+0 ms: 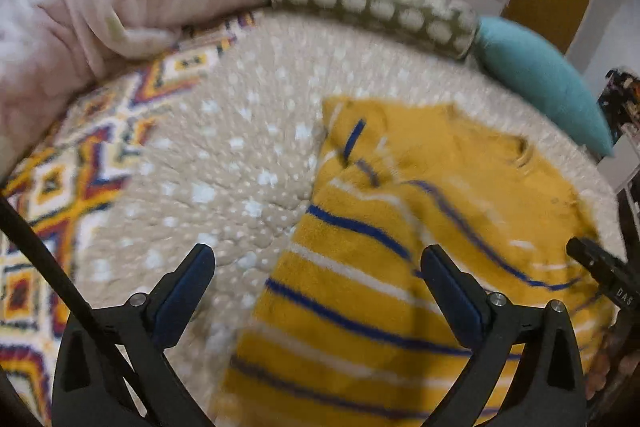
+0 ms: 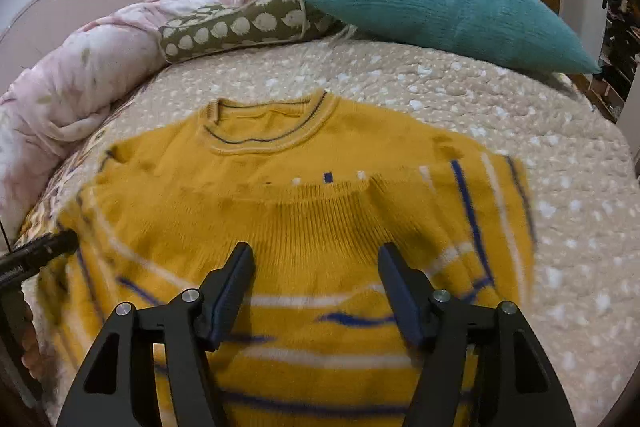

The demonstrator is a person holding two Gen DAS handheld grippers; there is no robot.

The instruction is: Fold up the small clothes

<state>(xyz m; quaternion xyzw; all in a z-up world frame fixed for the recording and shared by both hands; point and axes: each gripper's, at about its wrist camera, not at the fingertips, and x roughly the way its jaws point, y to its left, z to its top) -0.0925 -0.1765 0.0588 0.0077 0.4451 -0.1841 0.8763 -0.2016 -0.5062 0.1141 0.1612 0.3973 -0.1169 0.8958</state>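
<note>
A mustard-yellow sweater (image 2: 280, 171) with blue and white stripes lies on the beige dotted bedspread (image 2: 520, 115), neck away from me. Its ribbed hem (image 2: 320, 223) is folded up over the chest. My right gripper (image 2: 316, 251) hovers open above that ribbed fold, with nothing pinched between its pads. In the left wrist view the sweater (image 1: 360, 267) fills the lower right. My left gripper (image 1: 318, 253) stands wide open over the sweater's left edge, one finger over the bedspread (image 1: 224, 155), the other over the knit. The other gripper's black tip (image 1: 596, 263) shows at the right edge.
A teal pillow (image 2: 452, 11), a green cushion with pale spots (image 2: 240, 23) and a bunched pink floral duvet (image 2: 80, 75) line the far side of the bed. A colourful geometric blanket (image 1: 60, 195) lies to the sweater's left. Wardrobe doors stand behind.
</note>
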